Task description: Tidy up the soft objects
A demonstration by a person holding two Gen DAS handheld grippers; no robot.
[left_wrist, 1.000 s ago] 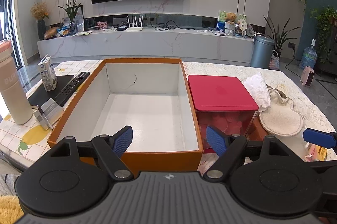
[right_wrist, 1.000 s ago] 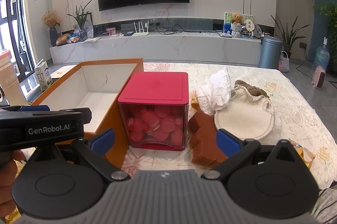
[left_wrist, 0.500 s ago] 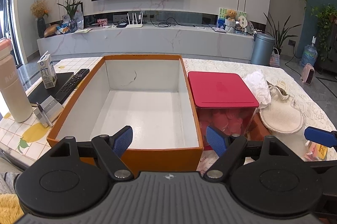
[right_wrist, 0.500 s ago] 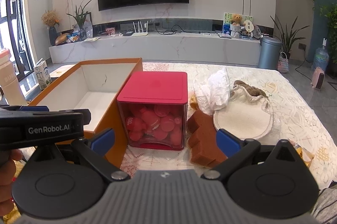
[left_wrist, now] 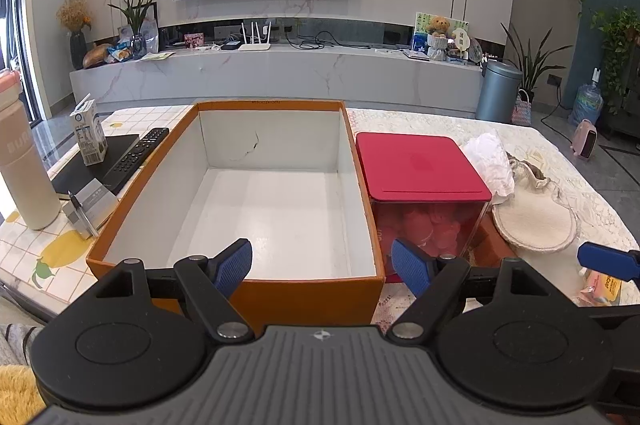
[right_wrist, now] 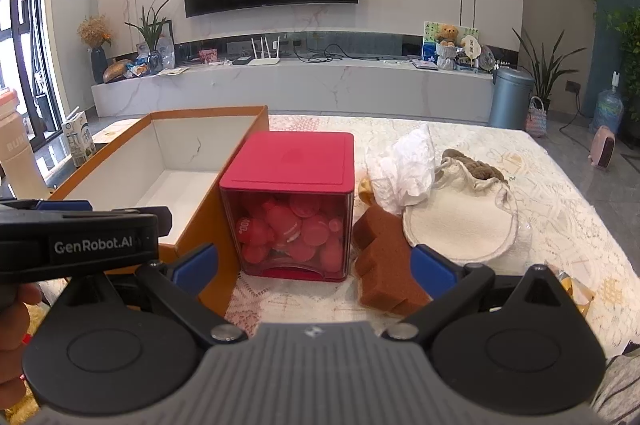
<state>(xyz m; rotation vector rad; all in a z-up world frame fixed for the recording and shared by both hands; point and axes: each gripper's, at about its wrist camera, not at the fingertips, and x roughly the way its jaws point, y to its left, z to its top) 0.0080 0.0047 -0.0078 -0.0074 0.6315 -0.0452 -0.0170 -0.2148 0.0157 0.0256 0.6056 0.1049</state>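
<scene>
Both grippers hung wide apart and empty at the near edge of the bench (right_wrist: 560,185): the left gripper (left_wrist: 322,267) sat over the front wall of the orange box (left_wrist: 304,295), whose white inside held nothing, and the right gripper (right_wrist: 314,267) faced the soft pile. That pile lay right of the red-lidded container (right_wrist: 290,203): a brown sponge (right_wrist: 384,261) nearest, touching a round cream pad (right_wrist: 456,225), with crumpled white cloth (right_wrist: 408,165) and a brown plush lump (right_wrist: 476,165) behind. My read was that the sponge was the first pick; the good way looked like a low approach with the right gripper, fingers straddling its narrow middle, squeezing only until it gave, then lifting clear over the container's lid before crossing to the box. Dragging the pad along seemed the risk. Readable writing: "GenRobot.AI" on the left gripper's side in the right wrist view; letters "BUR" on the beige bottle (left_wrist: 24,165); the carton's (left_wrist: 90,133) print was too small to read.
</scene>
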